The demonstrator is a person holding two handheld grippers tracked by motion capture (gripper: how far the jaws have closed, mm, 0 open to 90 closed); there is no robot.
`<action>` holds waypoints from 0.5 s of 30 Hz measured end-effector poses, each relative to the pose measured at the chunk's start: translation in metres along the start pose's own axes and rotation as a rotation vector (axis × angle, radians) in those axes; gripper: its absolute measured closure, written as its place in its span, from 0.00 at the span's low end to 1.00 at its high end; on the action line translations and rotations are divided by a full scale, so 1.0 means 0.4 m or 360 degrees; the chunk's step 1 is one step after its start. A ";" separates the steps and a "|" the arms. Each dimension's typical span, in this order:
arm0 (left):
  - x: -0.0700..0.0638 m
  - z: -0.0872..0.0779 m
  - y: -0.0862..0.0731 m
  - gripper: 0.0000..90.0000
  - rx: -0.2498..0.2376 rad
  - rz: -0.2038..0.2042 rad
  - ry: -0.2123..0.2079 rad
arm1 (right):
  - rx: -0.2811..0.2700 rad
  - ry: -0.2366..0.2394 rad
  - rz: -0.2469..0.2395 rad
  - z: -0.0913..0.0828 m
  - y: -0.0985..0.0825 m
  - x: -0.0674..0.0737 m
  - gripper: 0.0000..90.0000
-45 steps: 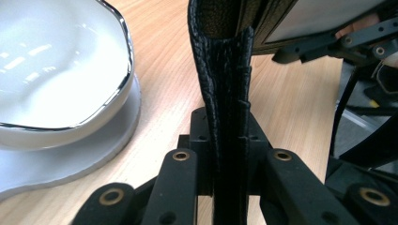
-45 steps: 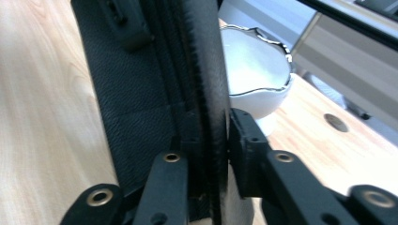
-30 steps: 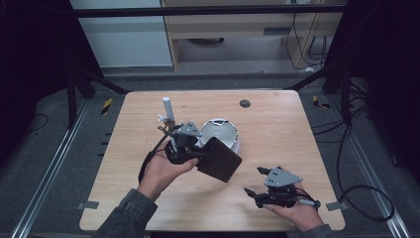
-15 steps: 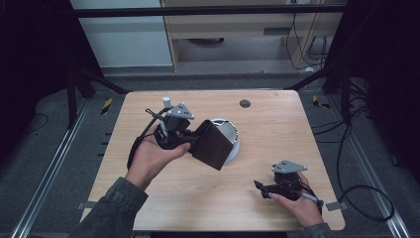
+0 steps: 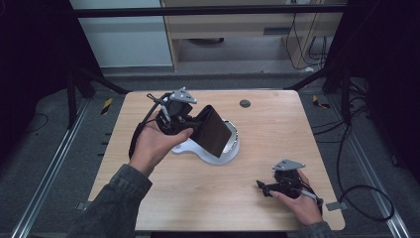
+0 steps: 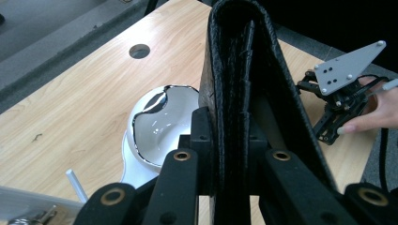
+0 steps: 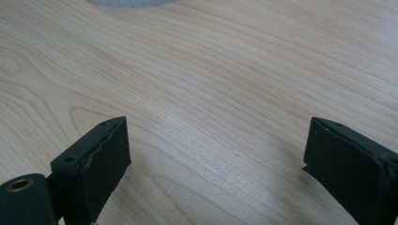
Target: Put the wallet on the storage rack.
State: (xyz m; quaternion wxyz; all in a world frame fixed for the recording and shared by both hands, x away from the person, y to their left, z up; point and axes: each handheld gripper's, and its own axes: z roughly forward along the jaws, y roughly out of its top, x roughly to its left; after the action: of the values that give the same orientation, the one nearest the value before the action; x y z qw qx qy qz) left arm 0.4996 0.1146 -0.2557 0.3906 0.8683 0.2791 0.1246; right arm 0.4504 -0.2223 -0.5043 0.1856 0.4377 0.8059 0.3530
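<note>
Gripping one black wallet (image 5: 214, 131) tight between its jaws, the left gripper (image 5: 182, 115) holds it above the one white dish (image 5: 218, 151) near the table's (image 5: 277, 129) centre. At five o'clock, the right gripper (image 5: 265, 187) rests wide open, holding nothing, its jaws having just spread.

no legible text, no labels, no brand marks, no numbers anywhere
</note>
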 end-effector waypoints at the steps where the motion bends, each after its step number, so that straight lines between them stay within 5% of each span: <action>1: 0.003 0.002 0.003 0.89 0.0005 -0.0004 0.0000 | 0.0000 0.0003 0.0008 0.001 0.000 -0.001 0.08; 15: 0.022 0.021 0.042 0.89 0.0007 -0.0012 0.0068 | 0.0042 -0.0036 -0.0013 0.016 -0.005 -0.001 0.06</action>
State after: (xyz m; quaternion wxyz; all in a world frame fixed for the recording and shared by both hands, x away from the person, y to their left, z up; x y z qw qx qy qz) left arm 0.5170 0.1057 -0.2486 0.3830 0.8652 0.2911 0.1411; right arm 0.4534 -0.2205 -0.5101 0.1903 0.4407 0.8101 0.3366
